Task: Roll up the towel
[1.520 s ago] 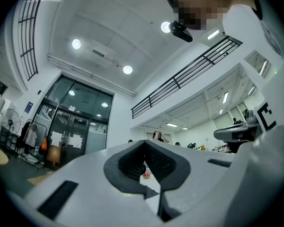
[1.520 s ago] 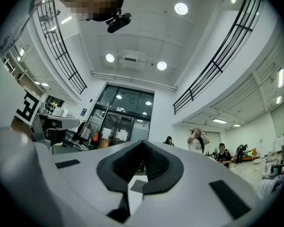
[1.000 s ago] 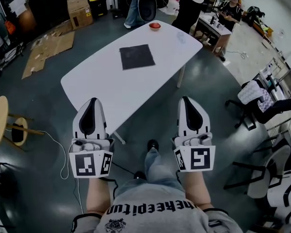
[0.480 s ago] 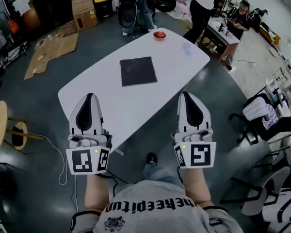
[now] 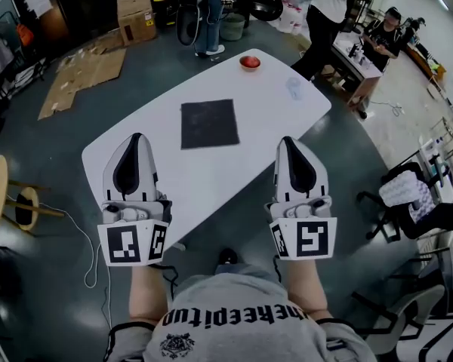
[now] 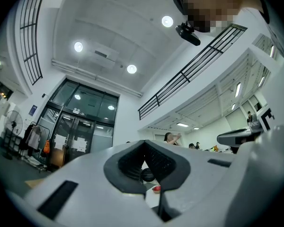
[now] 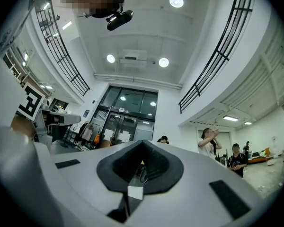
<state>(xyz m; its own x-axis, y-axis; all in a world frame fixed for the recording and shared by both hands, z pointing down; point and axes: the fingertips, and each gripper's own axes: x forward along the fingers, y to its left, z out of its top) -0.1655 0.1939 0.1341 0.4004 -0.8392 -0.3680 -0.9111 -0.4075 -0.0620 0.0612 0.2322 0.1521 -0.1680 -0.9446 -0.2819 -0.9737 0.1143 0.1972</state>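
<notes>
L hand-held gripper (image 5: 132, 143) & R hand-held gripper (image 5: 291, 145) clenched, empty: I'd open both, take towel (image 5: 209, 124) near edge evenly.

left tongs (image 5: 135, 137), right tongs (image 5: 288, 140), closer to towel (image 5: 209, 124)

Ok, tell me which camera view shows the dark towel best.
The head view. It looks down on the whole towel, lying flat and unrolled on the white table, with all four edges visible. The left gripper view and the right gripper view both tilt up toward the ceiling; neither shows the towel.
</notes>
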